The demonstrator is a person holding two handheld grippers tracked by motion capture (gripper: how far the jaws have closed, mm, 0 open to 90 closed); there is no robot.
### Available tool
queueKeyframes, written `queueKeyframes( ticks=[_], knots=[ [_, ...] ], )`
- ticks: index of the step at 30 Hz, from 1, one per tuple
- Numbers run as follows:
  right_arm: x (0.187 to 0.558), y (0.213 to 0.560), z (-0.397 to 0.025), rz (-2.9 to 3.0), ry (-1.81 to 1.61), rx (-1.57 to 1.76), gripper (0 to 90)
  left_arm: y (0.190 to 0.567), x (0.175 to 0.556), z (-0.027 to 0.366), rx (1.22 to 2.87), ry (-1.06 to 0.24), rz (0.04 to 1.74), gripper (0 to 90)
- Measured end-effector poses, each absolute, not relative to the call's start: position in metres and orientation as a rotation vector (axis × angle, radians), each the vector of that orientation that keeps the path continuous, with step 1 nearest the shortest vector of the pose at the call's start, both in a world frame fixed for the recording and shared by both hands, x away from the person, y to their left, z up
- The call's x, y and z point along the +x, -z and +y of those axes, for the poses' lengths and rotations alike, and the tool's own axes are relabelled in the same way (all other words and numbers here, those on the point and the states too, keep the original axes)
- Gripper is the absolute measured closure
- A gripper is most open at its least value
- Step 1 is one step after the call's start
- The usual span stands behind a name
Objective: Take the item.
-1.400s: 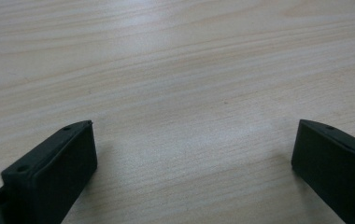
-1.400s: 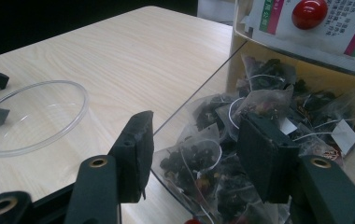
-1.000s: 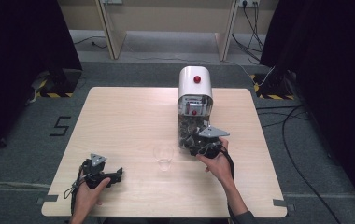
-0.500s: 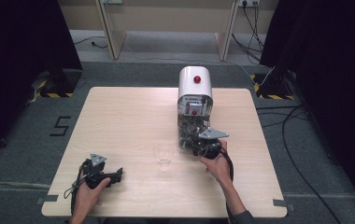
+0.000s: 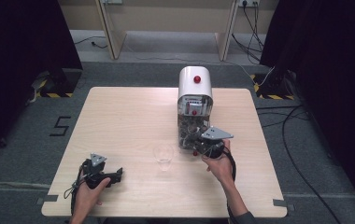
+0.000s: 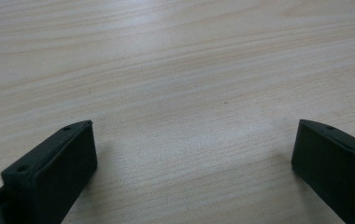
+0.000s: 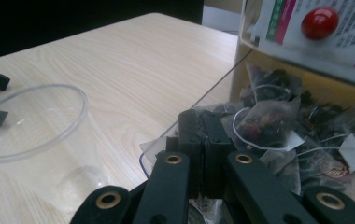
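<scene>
Right gripper (image 7: 202,140) sitting at dispenser (image 5: 195,100) tray mouth, jaws pressed together; cannot tell whether pinching tea bag (image 7: 269,122) beside tips. Plastic cup (image 5: 163,156) to its left, apart. Judging: lift straight, avoid snagging strings. Left gripper (image 6: 192,154) spread wide, holding nothing, resting on table (image 5: 119,121).

1. The tabletop (image 5: 119,116) is pale wood-grain laminate, rectangular, with small notches at its near corners, standing on grey carpet.
2. A white round-topped tea-bag dispenser (image 5: 195,100) with a red knob stands at about 1 o'clock from the tabletop's middle; its clear lower bin holds pyramid tea bags (image 7: 269,123).
3. A clear plastic cup (image 5: 163,157) stands upright at about 5 o'clock from the middle, near the dispenser's tray but apart from it.
4. The remaining surface is bare wood grain.
</scene>
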State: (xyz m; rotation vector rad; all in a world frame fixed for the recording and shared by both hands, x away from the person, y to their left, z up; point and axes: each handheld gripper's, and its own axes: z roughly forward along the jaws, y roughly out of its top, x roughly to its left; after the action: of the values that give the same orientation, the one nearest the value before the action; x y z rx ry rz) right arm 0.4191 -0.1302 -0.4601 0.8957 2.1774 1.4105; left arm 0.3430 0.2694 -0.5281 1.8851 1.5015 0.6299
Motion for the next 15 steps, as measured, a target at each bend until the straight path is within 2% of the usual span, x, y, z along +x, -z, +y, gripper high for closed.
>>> queueKeyframes(
  ticks=[15],
  knots=[
    [0.412,0.442,-0.135,2.101,-1.461,0.851,89.8,0.528,0.343,0.27,1.888,-0.629,1.501,0.0]
  ],
)
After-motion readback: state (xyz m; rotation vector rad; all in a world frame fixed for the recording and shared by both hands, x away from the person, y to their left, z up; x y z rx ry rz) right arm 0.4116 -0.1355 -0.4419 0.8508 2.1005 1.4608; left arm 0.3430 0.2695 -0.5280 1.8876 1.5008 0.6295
